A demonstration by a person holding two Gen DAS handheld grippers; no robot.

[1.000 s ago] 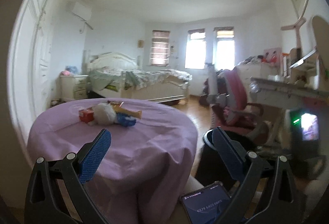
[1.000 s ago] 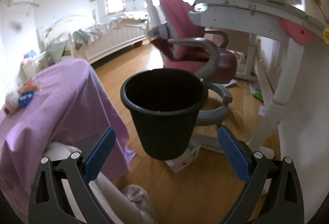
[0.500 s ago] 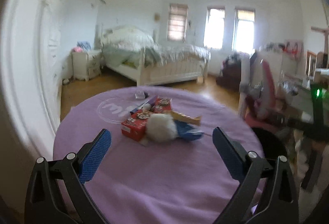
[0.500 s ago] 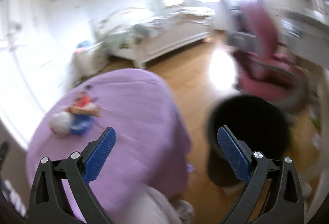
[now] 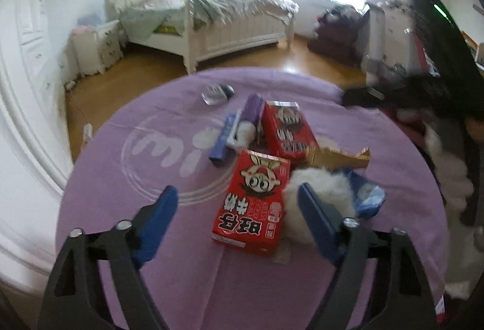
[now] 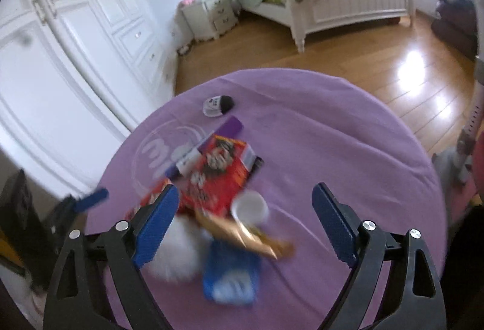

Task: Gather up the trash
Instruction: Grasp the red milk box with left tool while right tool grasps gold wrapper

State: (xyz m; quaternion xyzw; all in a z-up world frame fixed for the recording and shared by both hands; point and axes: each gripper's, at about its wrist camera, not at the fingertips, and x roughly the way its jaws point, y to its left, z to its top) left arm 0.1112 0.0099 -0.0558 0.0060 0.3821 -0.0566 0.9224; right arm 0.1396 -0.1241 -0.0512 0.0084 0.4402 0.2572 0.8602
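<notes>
A pile of trash lies on the round purple-covered table (image 5: 302,284): a red milk carton (image 5: 252,202), a second red carton (image 5: 287,128), a crumpled white tissue ball (image 5: 314,193), a gold wrapper (image 5: 338,156), a blue wrapper (image 5: 367,196), a purple wrapper (image 5: 252,109). My left gripper (image 5: 236,221) is open, just above the near red carton and tissue. My right gripper (image 6: 245,224) is open above the same pile, over the gold wrapper (image 6: 245,234), a white cup (image 6: 249,206) and the blue wrapper (image 6: 231,277).
A small black-and-white object (image 5: 216,92) lies at the table's far side. A white bed (image 5: 211,18), a nightstand (image 5: 93,47) and a white wardrobe (image 6: 60,57) stand beyond on the wooden floor. The right gripper shows blurred at the left wrist view's right edge (image 5: 423,87).
Both grippers have moved in over the table and tilted down onto the trash pile. The right gripper swung left, away from the black bin, which is now out of view.
</notes>
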